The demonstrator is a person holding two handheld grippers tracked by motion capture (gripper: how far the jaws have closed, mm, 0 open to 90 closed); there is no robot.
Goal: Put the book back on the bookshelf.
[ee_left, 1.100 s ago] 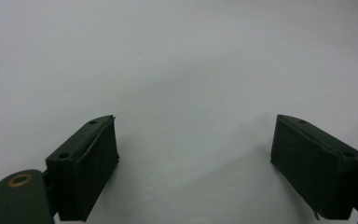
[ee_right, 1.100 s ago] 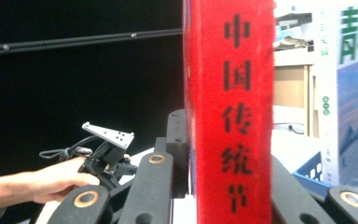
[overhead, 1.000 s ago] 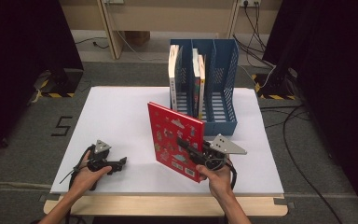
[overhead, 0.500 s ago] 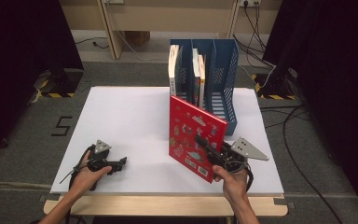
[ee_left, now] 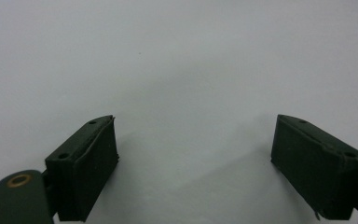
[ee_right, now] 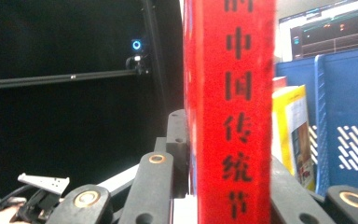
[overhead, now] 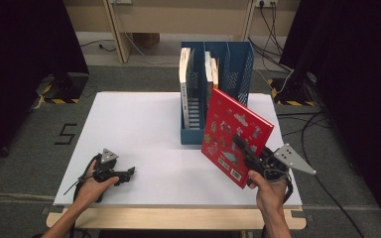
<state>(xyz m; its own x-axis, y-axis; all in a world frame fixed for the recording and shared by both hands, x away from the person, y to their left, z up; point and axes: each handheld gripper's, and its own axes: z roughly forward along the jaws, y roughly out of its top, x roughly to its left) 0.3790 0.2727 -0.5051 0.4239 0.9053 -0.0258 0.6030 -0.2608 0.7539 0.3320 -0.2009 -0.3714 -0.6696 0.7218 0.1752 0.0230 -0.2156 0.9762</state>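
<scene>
A red picture book [overhead: 233,134] hangs tilted above the white table [overhead: 144,129], just in front of the blue file rack [overhead: 217,89]. My right gripper [overhead: 243,148] is shut on its lower right part. In the right gripper view the book's red spine [ee_right: 230,107] with black characters stands between the jaws. My left gripper [overhead: 126,173] rests on the table at the front left, held by a hand. In the left gripper view my left gripper [ee_left: 196,168] is open with bare white table between its fingers.
The blue file rack has three slots; white and yellow books [overhead: 186,74] stand in its left and middle slots, and the right slot [overhead: 238,64] looks free. Cables [overhead: 317,124] run over the floor to the right. A wooden edge [overhead: 178,218] fronts the table.
My right gripper has carried the red book to the right and a little up, toward the rack's right side. The left gripper has stayed where it was.
</scene>
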